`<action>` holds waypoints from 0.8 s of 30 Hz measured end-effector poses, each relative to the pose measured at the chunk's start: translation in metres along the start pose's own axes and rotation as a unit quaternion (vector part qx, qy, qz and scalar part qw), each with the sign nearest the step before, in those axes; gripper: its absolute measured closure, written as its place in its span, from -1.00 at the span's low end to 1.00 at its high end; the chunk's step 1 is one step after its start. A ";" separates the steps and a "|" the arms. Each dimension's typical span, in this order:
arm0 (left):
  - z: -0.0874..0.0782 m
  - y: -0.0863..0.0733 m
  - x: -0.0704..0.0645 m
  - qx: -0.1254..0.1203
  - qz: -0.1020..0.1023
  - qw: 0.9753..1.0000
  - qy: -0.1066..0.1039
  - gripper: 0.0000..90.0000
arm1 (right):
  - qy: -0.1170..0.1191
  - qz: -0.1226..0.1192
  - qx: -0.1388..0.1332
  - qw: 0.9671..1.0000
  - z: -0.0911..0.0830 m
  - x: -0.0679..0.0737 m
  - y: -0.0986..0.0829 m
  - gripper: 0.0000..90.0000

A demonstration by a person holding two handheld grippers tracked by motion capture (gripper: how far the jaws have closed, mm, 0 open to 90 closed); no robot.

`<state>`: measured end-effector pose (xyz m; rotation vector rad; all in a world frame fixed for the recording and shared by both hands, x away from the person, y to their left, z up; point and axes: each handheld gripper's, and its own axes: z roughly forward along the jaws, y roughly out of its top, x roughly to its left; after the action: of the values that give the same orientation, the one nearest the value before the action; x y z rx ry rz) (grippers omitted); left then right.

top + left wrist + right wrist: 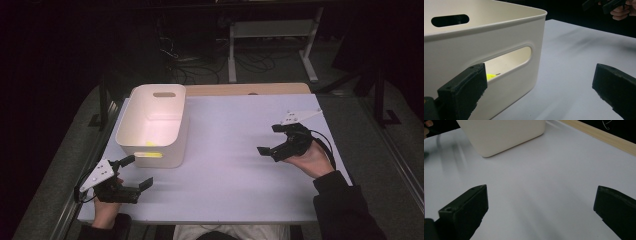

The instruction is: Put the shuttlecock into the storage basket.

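- While both hands rest at the near half of the surface (225,150), the white bin (152,125) stands upright on the left side of that surface, its near wall facing the person.
- Left tongs (137,172): held low at the near left corner, just in front of the bin and near its front left corner; the jaws stand wide apart with nothing between them.
- Seen in the left gripper view, the bin's wall (474,52) lies just behind the left jaw, close but with no contact that can be confirmed; the right jaw sits over bare surface.
- Handle slot (509,60): an oblong opening in the near wall. A yellow object (490,76) shows through it, lying on the floor of the bin; its kind cannot be told.
- From the high view, the yellow object (150,144) also shows inside the bin near the front wall.
- Right tongs (272,140): held at the right side of the surface, well apart from the bin, pointing toward it; the jaws stand wide apart and hold nothing.
- From the right gripper view, bare surface lies between the jaws and the bin (504,135) stands farther off at the upper left.
- Wooden strip (250,89): runs along the far edge of the surface, behind the bin.
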<state>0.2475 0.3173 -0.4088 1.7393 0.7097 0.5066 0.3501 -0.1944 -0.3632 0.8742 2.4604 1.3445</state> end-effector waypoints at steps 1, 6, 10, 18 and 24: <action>0.000 0.000 0.000 0.000 0.000 1.000 0.000 -1.00 | 0.001 0.002 -0.001 1.000 -0.001 0.000 -0.001 -1.00; 0.000 0.000 0.000 0.000 0.000 1.000 -0.001 -1.00 | 0.003 0.005 -0.005 1.000 -0.004 -0.001 -0.009 -1.00; 0.000 0.000 0.000 0.000 0.000 1.000 0.000 -1.00 | 0.000 0.012 -0.009 1.000 -0.008 -0.003 -0.016 -1.00; 0.000 0.000 0.000 0.001 0.000 1.000 0.000 -1.00 | -0.005 0.021 -0.012 1.000 -0.013 -0.004 -0.027 -1.00; 0.000 0.000 0.000 0.000 0.000 1.000 0.000 -1.00 | -0.009 0.026 -0.015 1.000 -0.016 -0.003 -0.038 -1.00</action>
<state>0.2473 0.3174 -0.4089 1.7404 0.7094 0.5068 0.3305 -0.2228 -0.3861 0.9457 2.4147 1.3802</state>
